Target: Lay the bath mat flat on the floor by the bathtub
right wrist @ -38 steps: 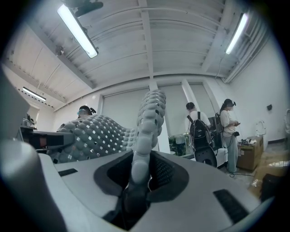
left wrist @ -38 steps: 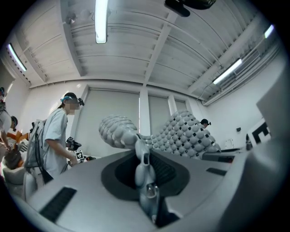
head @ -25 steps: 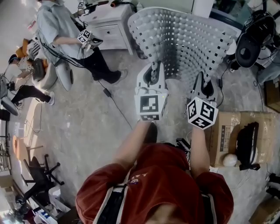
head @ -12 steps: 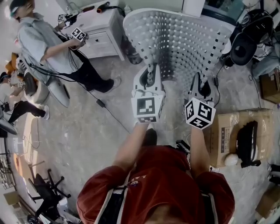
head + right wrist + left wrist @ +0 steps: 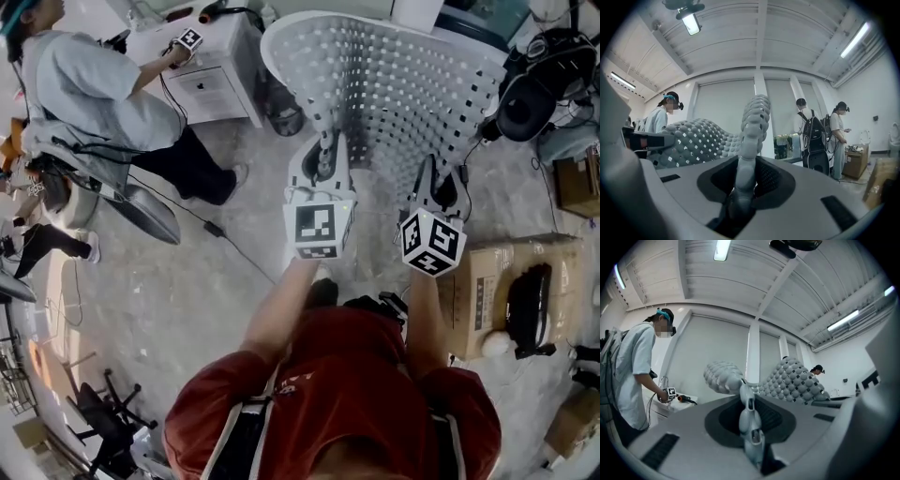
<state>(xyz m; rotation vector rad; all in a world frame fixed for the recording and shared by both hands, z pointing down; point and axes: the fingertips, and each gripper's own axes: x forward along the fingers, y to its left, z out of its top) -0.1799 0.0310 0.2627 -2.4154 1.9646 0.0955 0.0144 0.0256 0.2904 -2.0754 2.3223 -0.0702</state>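
Note:
A grey pebbled bath mat [image 5: 403, 84] dotted with small holes hangs spread out in front of me, held up off the floor by its near edge. In the head view my left gripper [image 5: 325, 157] is shut on the mat's left part and my right gripper [image 5: 439, 186] on its right part. In the left gripper view the mat's edge [image 5: 746, 399] is pinched between the jaws of the left gripper [image 5: 750, 427], and the mat [image 5: 794, 380] billows beyond. The right gripper view shows the right gripper [image 5: 740, 197] clamped on a bunched fold of the mat [image 5: 752, 122]. No bathtub is in view.
A person in a grey shirt [image 5: 89, 89] works at a white cabinet [image 5: 211, 80] at the upper left. A cardboard box [image 5: 487, 291] with a black object lies at the right, with an office chair [image 5: 530, 89] above it. Two people [image 5: 808, 136] stand farther off.
Both grippers have carried the mat forward across the room, still gripping it. The floor and the black chair at lower left have slid down the head view. The person at left has turned towards the cabinet.

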